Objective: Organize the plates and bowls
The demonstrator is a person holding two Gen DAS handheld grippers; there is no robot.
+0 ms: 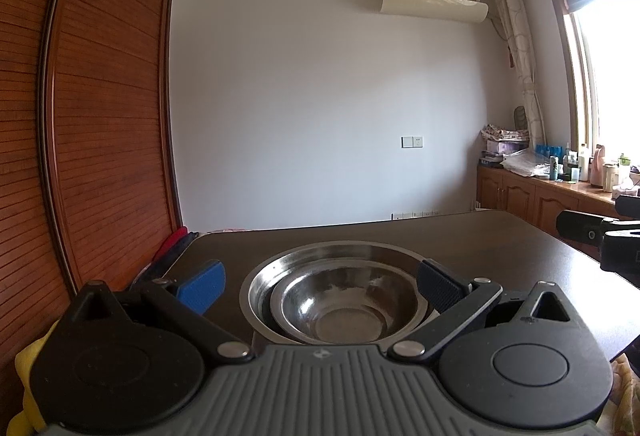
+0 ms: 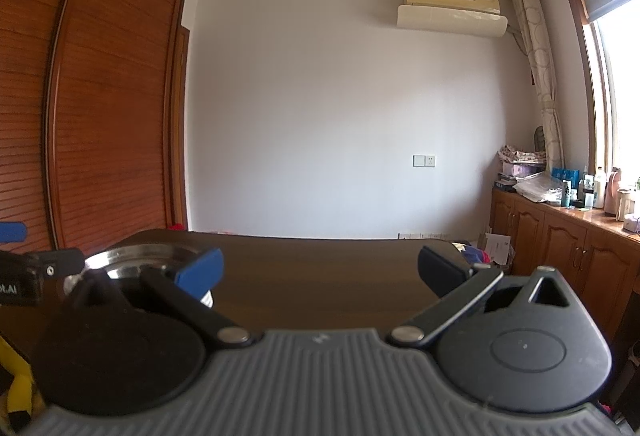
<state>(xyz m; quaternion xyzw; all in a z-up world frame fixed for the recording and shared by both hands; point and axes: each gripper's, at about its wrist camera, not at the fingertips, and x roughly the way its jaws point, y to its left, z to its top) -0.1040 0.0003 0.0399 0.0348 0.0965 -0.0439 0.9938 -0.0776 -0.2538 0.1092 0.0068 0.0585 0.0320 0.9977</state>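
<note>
A small steel bowl (image 1: 340, 306) sits nested inside a larger steel bowl (image 1: 280, 272) on the dark wooden table (image 1: 500, 248). My left gripper (image 1: 320, 284) hovers just in front of the bowls, open, its blue pads spread to either side of them and holding nothing. In the right wrist view the rim of the large steel bowl (image 2: 132, 256) shows at the left, partly hidden behind the left finger. My right gripper (image 2: 320, 272) is open over bare table (image 2: 320, 276), to the right of the bowls. The left gripper's body (image 2: 24, 276) pokes in at the left edge.
A tall wooden wardrobe (image 1: 100, 116) stands along the left side. A low wooden cabinet (image 2: 560, 236) with bottles and clutter runs under the window at the right. The right gripper's body (image 1: 600, 236) shows at the right edge of the left wrist view.
</note>
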